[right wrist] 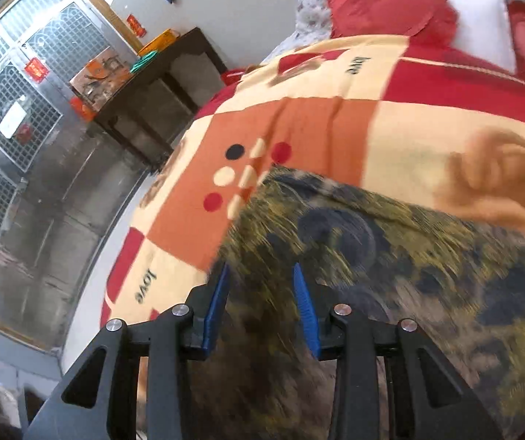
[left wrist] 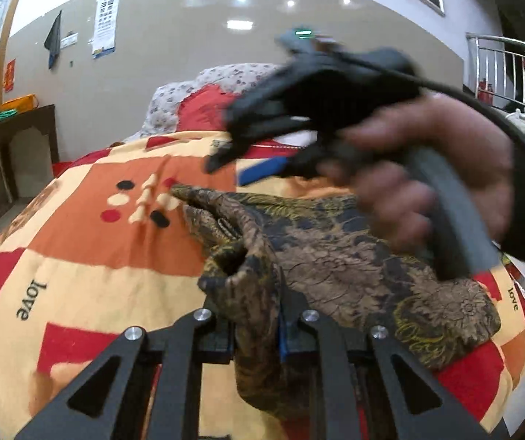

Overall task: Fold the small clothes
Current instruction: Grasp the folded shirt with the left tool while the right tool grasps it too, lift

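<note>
A brown, gold and black patterned garment [left wrist: 354,256] lies spread on the patchwork bedspread [left wrist: 97,256]. My left gripper [left wrist: 256,326] is shut on a bunched fold of it, and the cloth rises in a ridge from the jaws. In the left wrist view a hand [left wrist: 427,168] holds my right gripper [left wrist: 225,172] in the air above the garment's far edge, jaws apart with nothing between them. In the blurred right wrist view the right gripper [right wrist: 262,293] has its blue pads [right wrist: 304,308] apart over the garment [right wrist: 390,249] on the bedspread [right wrist: 299,128].
Red pillows [right wrist: 383,3] and a white one [right wrist: 482,36] lie at the head of the bed. A dark wooden table [right wrist: 159,84] stands beside the bed to the left, with a metal grille door [right wrist: 16,91] beyond it. A stair railing [left wrist: 500,62] stands at far right.
</note>
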A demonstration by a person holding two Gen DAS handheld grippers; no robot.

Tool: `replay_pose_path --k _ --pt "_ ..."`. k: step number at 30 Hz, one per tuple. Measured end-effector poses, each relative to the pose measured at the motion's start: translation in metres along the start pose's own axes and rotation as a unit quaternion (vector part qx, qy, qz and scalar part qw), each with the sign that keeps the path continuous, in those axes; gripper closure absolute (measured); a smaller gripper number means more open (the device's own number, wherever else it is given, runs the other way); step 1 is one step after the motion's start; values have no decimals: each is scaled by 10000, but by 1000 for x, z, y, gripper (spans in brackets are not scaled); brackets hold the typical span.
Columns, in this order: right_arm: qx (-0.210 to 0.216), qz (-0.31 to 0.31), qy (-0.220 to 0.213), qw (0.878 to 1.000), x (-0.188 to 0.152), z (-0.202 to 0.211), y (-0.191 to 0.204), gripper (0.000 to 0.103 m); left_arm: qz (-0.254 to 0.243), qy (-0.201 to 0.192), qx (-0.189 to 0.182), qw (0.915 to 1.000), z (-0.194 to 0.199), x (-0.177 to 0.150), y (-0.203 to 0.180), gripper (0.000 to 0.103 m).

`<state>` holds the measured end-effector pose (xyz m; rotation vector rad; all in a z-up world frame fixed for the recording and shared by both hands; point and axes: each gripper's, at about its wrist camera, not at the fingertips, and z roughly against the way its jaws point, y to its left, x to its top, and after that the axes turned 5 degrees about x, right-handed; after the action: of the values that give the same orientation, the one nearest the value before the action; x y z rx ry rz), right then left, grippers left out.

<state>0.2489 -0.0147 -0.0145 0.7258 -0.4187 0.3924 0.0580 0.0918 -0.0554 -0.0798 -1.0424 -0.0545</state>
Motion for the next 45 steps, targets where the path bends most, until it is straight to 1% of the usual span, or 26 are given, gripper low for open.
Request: replay_pose_path --k 3,4,6,8,10,13,16,17,18,19,22,27,31,33,38,41,45 --pt "127 -29 197 9997 18 -21 5 65 -48 25 -145 9999 -3 3 -3 87" --pt "70 25 308 9995 24 -31 9 65 -54 23 -172 9998 -2 4 -3 87" --pt "-232 308 592 9975 29 -48 18 65 -104 44 -189 9998 -6 6 -6 87" --pt "-554 645 887 9924 30 -61 25 65 -119 45 -207 9997 -6 7 -8 87" --pt "-1080 1052 1178 9815 29 -77 34 65 -128 76 -236 9996 -8 7 -10 87" --pt "-1474 1485 1542 9656 26 -97 42 65 -144 106 -280 9994 -11 7 -13 87" --pt "-1829 1776 1706 9518 23 -109 39 65 -127 142 -318 9993 -13 9 -12 87" --pt "-1972 1827 1769 9468 22 -114 39 70 -126 146 -325 9993 -14 9 -11 87" --pt "-2039 1807 1833 9446 22 -117 37 85 -118 165 -344 9992 -14 10 -10 87" --pt "-2025 1707 1862 9461 23 -118 34 90 -98 185 -365 9991 -14 10 -10 87" --pt "-1898 1490 1657 9562 28 -106 26 92 -81 192 -424 9989 -12 11 -10 88" --pt "-1841 1270 1432 9641 30 -78 13 93 -69 211 -567 9981 2 14 -19 88" --pt "-1752 1076 1192 9713 30 -39 -1 93 -98 216 -777 9967 9 21 -32 88" --pt "-1727 961 1066 9745 29 -17 -13 93 -110 249 -940 9952 12 25 -44 88" --pt "-1843 749 880 9761 21 34 -40 93 -132 348 -1245 9915 12 30 -74 88" --pt "-1968 687 854 9743 15 58 -59 94 -226 399 -1402 9891 11 32 -101 88" --pt "-2051 549 837 9736 7 84 -85 94 -381 545 -1545 9857 3 27 -131 88"
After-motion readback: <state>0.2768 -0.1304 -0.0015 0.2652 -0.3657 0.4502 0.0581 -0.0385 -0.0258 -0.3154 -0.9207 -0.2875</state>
